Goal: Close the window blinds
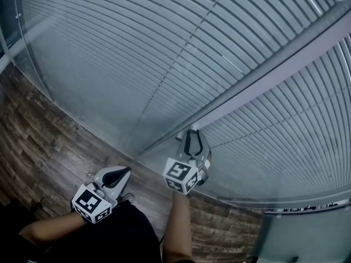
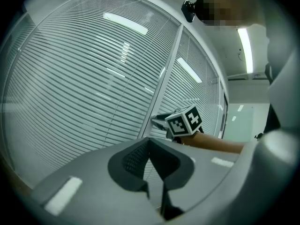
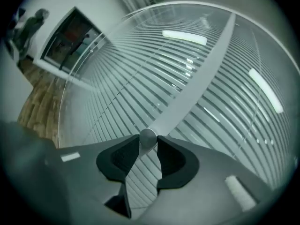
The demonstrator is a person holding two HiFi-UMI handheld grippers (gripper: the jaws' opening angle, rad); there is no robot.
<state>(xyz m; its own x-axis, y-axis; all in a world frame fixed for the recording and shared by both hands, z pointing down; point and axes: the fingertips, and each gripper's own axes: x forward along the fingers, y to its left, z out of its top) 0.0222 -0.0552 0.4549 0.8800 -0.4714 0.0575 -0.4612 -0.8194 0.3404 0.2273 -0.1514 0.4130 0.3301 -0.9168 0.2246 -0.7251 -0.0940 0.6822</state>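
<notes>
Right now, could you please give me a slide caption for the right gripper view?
The right tool closed on the round knob on the frame between slatted blinds.

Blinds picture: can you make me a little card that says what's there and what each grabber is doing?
Blinds: slats behind glass, filling the window
Post: grey, between two panes
Knob: small, round, silver, at the post
Right gripper: fingers on either side of the knob; whether they press it is unclear
Left gripper: held low, away from the glass, fingers together, empty
Floor: wood planks
</notes>
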